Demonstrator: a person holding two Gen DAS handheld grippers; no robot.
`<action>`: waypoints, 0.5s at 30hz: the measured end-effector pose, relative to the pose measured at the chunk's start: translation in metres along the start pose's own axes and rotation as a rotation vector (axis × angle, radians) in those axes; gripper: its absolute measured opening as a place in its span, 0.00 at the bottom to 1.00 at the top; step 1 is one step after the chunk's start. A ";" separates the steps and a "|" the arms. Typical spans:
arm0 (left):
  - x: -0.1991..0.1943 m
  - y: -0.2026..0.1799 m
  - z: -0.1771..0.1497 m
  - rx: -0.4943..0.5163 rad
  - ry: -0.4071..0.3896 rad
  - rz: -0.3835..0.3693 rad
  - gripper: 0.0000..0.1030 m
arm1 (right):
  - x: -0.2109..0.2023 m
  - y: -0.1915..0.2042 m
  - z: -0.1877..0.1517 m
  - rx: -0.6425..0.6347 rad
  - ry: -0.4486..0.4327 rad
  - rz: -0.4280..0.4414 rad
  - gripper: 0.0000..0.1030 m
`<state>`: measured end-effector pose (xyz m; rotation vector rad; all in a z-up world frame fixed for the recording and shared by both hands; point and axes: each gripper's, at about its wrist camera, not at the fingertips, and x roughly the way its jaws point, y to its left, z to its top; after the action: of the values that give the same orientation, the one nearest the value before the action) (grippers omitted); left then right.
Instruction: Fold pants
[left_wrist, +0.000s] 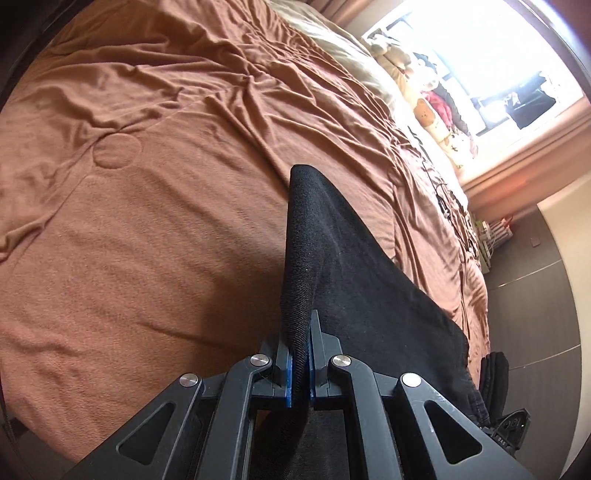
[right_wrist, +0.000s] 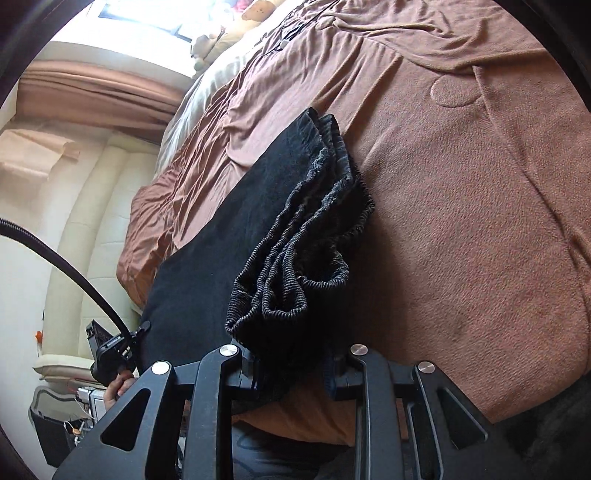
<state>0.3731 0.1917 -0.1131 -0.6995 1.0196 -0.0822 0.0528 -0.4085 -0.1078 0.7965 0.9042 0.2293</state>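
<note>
The black pants (left_wrist: 354, 280) hang stretched between both grippers above the bed. My left gripper (left_wrist: 300, 354) is shut on a thin edge of the black cloth, which rises past its blue pads (left_wrist: 289, 373) and drapes off to the right. In the right wrist view, my right gripper (right_wrist: 293, 365) is shut on the bunched, ribbed elastic waistband (right_wrist: 295, 258) of the pants (right_wrist: 221, 243). The thick bundle fills the gap between its fingers. The smooth leg fabric trails to the left. The other hand-held gripper (right_wrist: 110, 350) and a hand on it show at lower left.
A wrinkled brown blanket (left_wrist: 166, 221) covers the bed beneath the pants. Pillows and soft toys (left_wrist: 424, 107) line the far side under a bright window (left_wrist: 480, 55). Dark floor (left_wrist: 535, 295) lies beyond the bed's edge. A black cable (right_wrist: 74, 273) arcs at left.
</note>
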 end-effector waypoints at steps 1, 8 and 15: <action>0.000 0.006 -0.002 -0.007 0.003 0.001 0.05 | 0.003 0.006 0.000 -0.005 -0.003 -0.007 0.21; 0.009 0.023 -0.012 -0.038 0.034 0.020 0.08 | 0.009 0.001 0.000 0.016 -0.027 -0.038 0.21; 0.021 0.038 -0.042 -0.092 0.067 0.033 0.50 | 0.020 -0.036 -0.009 0.111 0.013 0.010 0.28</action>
<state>0.3407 0.1924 -0.1642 -0.7676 1.1042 -0.0298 0.0527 -0.4194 -0.1487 0.9027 0.9317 0.1944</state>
